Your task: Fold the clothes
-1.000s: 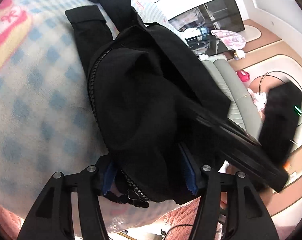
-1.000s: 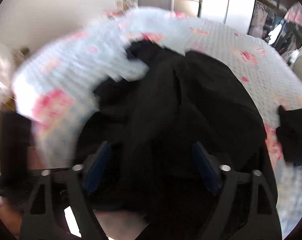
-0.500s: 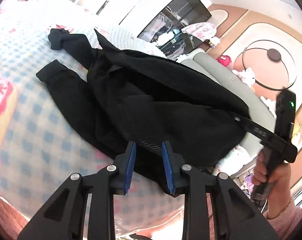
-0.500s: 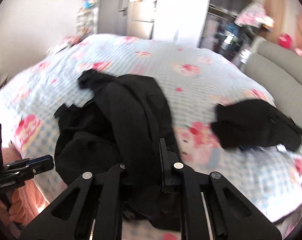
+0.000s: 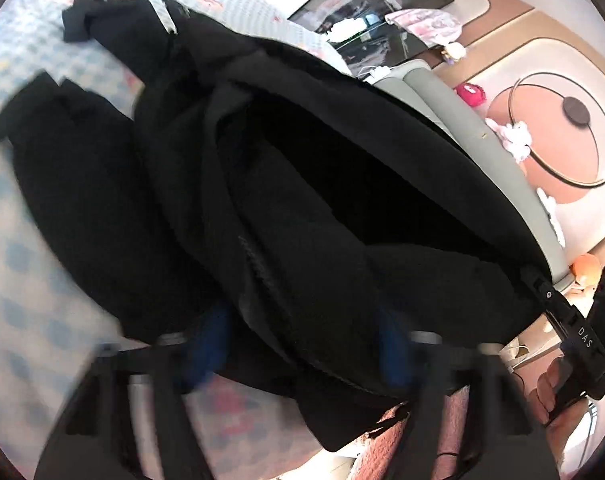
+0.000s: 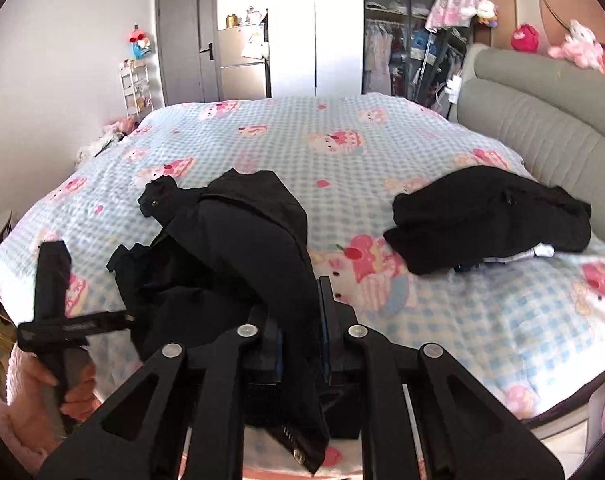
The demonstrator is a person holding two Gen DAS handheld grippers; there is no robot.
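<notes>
A black zip-up jacket (image 5: 302,200) lies bunched on the bed, and part of it is lifted between both grippers. My left gripper (image 5: 300,340) is blurred, and its jaws are opening with a thick fold of the jacket filling the gap between the blue pads. From the right wrist view, the left gripper (image 6: 128,316) meets the jacket (image 6: 242,248) at its left edge. My right gripper (image 6: 300,320) pinches a narrow fold of jacket cloth; its jaws are opening slightly, but the pads still press on the cloth. From the left wrist view, the right gripper (image 5: 540,280) holds the jacket's far right edge.
A second black garment (image 6: 490,224) lies in a heap on the right of the bed (image 6: 342,140), near the grey padded headboard (image 6: 542,120). The bed has a blue-checked cover with pink cartoon prints. A fridge, a wardrobe and shelves stand beyond the bed.
The right gripper went from open around the jacket to pinching it, then rose with the fold. The left pads closed in on the cloth, then spread wider; the jacket now fills its view.
</notes>
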